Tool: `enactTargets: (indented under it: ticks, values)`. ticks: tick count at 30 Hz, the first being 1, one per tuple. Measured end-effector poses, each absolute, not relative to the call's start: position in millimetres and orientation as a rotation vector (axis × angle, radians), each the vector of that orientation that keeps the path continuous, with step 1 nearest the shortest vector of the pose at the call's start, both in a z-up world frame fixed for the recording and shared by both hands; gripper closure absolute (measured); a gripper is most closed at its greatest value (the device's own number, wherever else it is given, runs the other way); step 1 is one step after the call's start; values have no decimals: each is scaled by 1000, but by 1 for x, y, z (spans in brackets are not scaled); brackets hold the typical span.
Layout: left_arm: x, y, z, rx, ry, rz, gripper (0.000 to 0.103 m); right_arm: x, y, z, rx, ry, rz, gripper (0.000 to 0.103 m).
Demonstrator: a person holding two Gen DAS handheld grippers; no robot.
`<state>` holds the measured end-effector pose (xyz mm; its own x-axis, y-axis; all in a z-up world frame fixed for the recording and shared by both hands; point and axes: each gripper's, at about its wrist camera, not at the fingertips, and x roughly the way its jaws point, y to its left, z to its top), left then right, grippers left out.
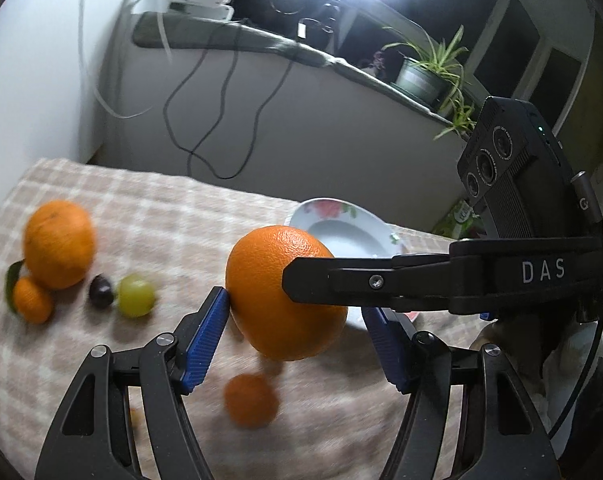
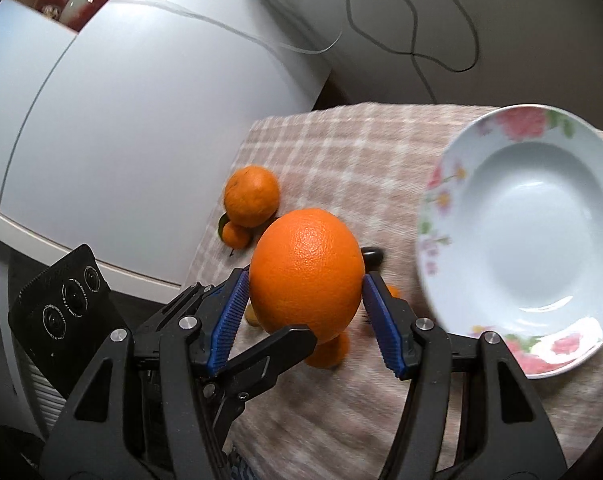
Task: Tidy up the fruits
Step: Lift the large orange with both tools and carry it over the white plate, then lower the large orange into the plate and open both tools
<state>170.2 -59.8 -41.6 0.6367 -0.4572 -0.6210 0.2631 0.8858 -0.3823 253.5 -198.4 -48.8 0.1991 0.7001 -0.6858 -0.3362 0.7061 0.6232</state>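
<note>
The big orange [image 2: 305, 268] hangs in the air just beside the flowered plate [image 2: 433, 200], lifted off the checked cloth of the desk [image 1: 181, 216]. The right gripper [image 2: 304, 280] has it: both blue pads of its jaws press on the fruit's widest part, one on each side. The left gripper [image 1: 293, 304] is at the fruit too. One of its pads lies against the skin and the other looks a sliver off, so I cannot tell whether those jaws truly clamp.

The orange is probably fairly heavy for its size, firm but with some give, and its pebbled, waxy skin could slide on a glancing hold. Being rounded, it would roll once set down. A grip across the middle, as now, looks soundest, and the plate's deep well should stop it rolling.

The left wrist view shows what remains further from the plate: a second orange [image 1: 59, 244], a small mandarin [image 1: 32, 299] touching it, a dark grape [image 1: 100, 290] and a green grape [image 1: 135, 295], plus a blurred mandarin [image 1: 251, 400] under the lifted fruit. The right wrist view hides most of these, but it shows the whole plate, which is empty, and both right pads meeting the skin
</note>
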Motion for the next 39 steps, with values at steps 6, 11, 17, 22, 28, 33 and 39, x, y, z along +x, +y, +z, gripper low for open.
enactTargets:
  ticks: [6,11,17,22,28,33,39]
  values:
    - [190,-94,-41,-257,776,-462,36,261,-240,-45,399,1136,706,41]
    - [206,-120,-48,-244,795,-485,36,271,-270,-51,427,1138,666,41]
    - [223,-145,-57,-237,823,-504,36,284,-299,-60,447,1141,628,41]
    - [233,-161,-65,-219,845,-522,36,294,-312,-70,445,1143,589,41]
    - [241,-167,-75,-222,886,-530,40,299,-322,-76,447,1139,567,41]
    - [239,-166,-70,-208,870,-507,41,300,-321,-70,441,1118,572,42]
    - [240,-162,-68,-210,869,-486,41,299,-316,-62,407,1104,569,42]
